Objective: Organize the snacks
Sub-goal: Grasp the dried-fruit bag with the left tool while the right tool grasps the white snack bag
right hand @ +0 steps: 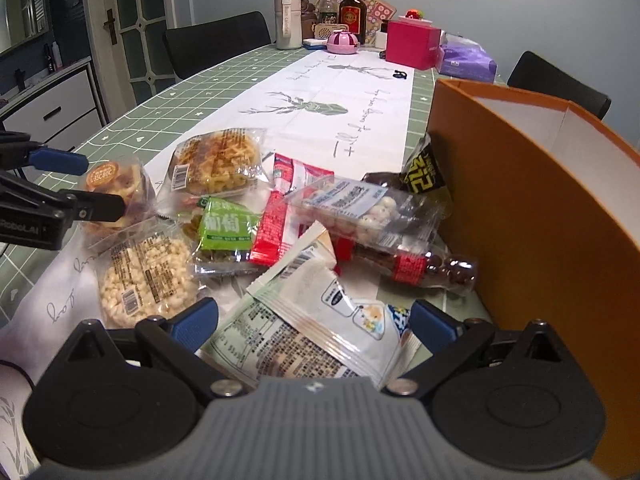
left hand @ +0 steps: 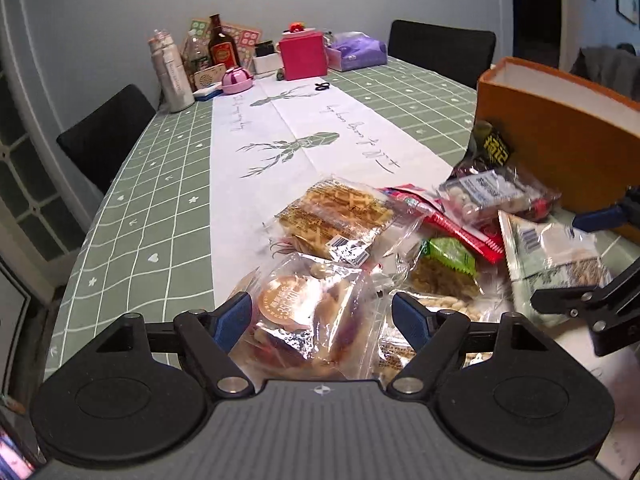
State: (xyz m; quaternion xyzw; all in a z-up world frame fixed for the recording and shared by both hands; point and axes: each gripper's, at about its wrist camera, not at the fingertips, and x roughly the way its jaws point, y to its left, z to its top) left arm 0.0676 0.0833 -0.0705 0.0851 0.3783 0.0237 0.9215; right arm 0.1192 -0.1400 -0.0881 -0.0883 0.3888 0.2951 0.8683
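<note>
A pile of wrapped snacks lies on the table beside an orange box (left hand: pixel 560 140) (right hand: pixel 540 220). My left gripper (left hand: pixel 322 316) is open, its fingers on either side of a clear-wrapped pastry with an orange round label (left hand: pixel 296 312) (right hand: pixel 116 184). My right gripper (right hand: pixel 314 320) is open around a white printed packet (right hand: pixel 320 320) (left hand: pixel 552 256). A waffle pack (left hand: pixel 336 216) (right hand: pixel 220 164), a green raisin pack (right hand: pixel 224 228), a red packet (right hand: pixel 280 208), a puffed rice cake (right hand: pixel 144 276) and a pack of white balls (right hand: pixel 360 208) lie between.
The table has a green checked cloth (left hand: pixel 160 168) with a white runner (left hand: pixel 280 128). Bottles, a pink box (left hand: pixel 302 56) and a purple tissue pack (right hand: pixel 464 60) stand at the far end. Black chairs (left hand: pixel 104 136) flank the table.
</note>
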